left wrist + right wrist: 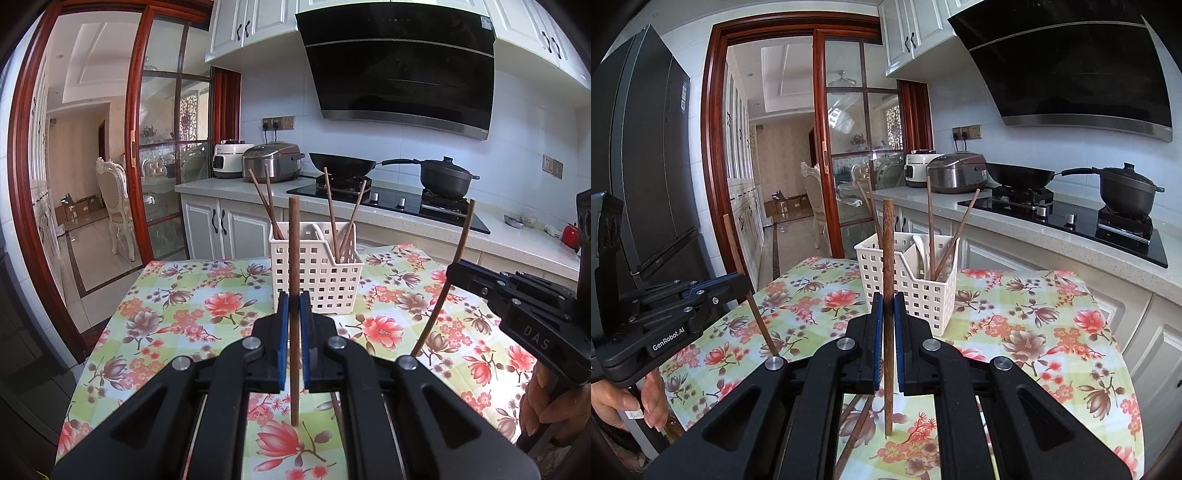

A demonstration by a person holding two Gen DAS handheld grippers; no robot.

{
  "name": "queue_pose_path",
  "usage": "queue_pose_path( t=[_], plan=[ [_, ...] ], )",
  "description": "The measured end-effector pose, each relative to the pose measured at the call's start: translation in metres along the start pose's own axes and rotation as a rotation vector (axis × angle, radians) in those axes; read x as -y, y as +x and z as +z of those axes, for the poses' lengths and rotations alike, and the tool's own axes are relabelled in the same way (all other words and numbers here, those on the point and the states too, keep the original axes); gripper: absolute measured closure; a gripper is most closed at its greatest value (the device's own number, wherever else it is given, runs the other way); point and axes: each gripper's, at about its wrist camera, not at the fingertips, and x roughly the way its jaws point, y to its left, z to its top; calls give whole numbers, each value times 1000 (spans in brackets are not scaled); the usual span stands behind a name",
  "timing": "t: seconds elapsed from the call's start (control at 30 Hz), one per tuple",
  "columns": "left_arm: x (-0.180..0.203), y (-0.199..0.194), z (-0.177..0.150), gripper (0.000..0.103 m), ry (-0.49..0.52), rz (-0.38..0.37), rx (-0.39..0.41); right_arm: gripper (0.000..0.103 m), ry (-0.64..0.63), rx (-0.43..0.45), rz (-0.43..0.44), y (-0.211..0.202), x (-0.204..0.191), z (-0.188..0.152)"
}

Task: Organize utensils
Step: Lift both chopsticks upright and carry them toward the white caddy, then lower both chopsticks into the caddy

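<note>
1. The left claw [294, 308] is clenched on a brown chopstick [294, 258], held upright at frame centre, just short of the white basket [317, 273].
2. The right claw [887, 308] pinches its own chopstick [888, 254] the same way; the basket [923, 291] sits behind it on the flowered counter [1034, 332].
3. I'd lift each stick above the rim, centre it over a compartment already holding chopsticks, then lower it before letting go.
4. Readable writing: "DAS" at right of the left view, "GenRobot.AI" at lower left of the right view.
</note>
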Motion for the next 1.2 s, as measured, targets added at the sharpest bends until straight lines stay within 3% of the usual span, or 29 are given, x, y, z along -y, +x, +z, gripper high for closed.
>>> queue_pose_path(
  t=[0.57, 1.2],
  plan=[
    [-1, 5, -1, 97, -4, 5, 5, 97, -13, -3, 2, 5, -4, -2],
    [-2, 21, 29, 97, 39, -5, 44, 97, -73, 49, -10, 34, -10, 45]
  ],
)
